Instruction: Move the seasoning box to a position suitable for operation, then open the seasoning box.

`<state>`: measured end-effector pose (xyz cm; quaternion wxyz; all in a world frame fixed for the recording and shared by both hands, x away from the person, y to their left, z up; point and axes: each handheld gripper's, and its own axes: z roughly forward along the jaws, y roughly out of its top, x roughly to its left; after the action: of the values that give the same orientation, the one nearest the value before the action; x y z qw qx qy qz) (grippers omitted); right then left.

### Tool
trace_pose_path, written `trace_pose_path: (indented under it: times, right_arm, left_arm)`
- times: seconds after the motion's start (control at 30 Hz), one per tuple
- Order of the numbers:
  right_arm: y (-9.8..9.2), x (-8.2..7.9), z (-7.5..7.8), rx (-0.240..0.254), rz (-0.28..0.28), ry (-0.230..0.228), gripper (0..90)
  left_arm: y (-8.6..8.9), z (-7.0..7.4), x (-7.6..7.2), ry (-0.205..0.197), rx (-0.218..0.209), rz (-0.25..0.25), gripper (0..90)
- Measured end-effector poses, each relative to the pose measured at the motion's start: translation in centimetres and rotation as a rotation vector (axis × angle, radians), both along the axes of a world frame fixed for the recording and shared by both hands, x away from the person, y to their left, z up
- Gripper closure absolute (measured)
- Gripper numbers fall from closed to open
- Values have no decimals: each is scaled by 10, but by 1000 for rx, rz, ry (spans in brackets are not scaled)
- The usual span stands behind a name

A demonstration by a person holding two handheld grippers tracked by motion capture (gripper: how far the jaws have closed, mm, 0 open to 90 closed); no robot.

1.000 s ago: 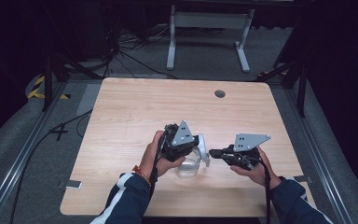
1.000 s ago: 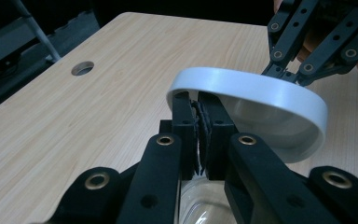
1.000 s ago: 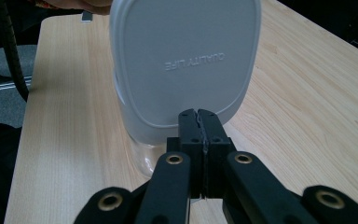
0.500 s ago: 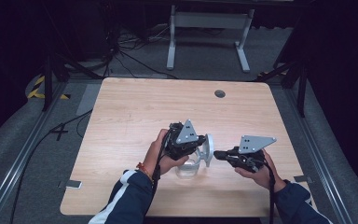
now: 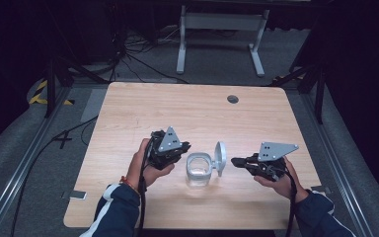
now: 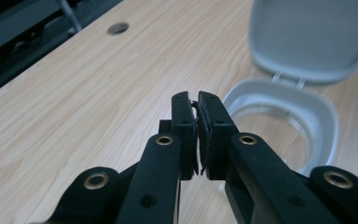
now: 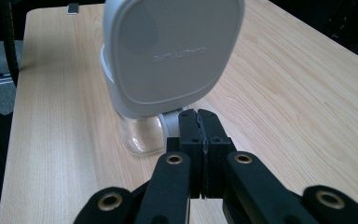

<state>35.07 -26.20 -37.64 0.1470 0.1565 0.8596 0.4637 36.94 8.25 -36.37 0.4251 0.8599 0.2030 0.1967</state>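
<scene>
A small clear container (image 5: 198, 173) with a grey rim stands on the wooden table (image 5: 187, 113), near its front edge. Its grey flip lid (image 5: 220, 157) is hinged open and stands upright on the right side. My left gripper (image 5: 185, 148) is shut and empty, its tips just left of the rim. The left gripper view shows the shut tips (image 6: 196, 100) beside the open rim (image 6: 324, 116) and the lid's inside (image 6: 317, 37). My right gripper (image 5: 234, 161) is shut too, a little right of the lid. From the right gripper (image 7: 199, 114), the lid's outer face (image 7: 172, 51) looms close.
A round cable hole (image 5: 233, 99) lies at the table's far right. A small grey tab (image 5: 74, 195) sits at the front left edge. A white stand (image 5: 222, 29) and cables are on the floor beyond the table.
The lid has swung up and now stands open. My left gripper has drawn back to the left, off the container. The right gripper has drifted slightly right.
</scene>
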Motion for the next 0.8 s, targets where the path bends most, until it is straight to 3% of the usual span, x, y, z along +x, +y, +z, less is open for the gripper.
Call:
trace_pose_path:
  times: [0.23,0.43,0.6,0.7,0.8]
  right_arm:
    - [-4,0,2,-13,-6,1,899]
    - [-8,0,3,-36,-20,-2,898]
    - [-17,-2,1,-66,-40,2,898]
    - [-24,-4,0,-76,-59,1,898]
    - [-32,-6,-1,-86,-77,1,897]
  left_arm:
    - [37,-11,-8,18,27,80,844]
    - [69,-27,-14,37,89,146,836]
    - [93,-47,-21,70,110,200,830]
    - [102,-58,-24,88,99,215,826]
    - [110,-69,-27,98,115,216,817]
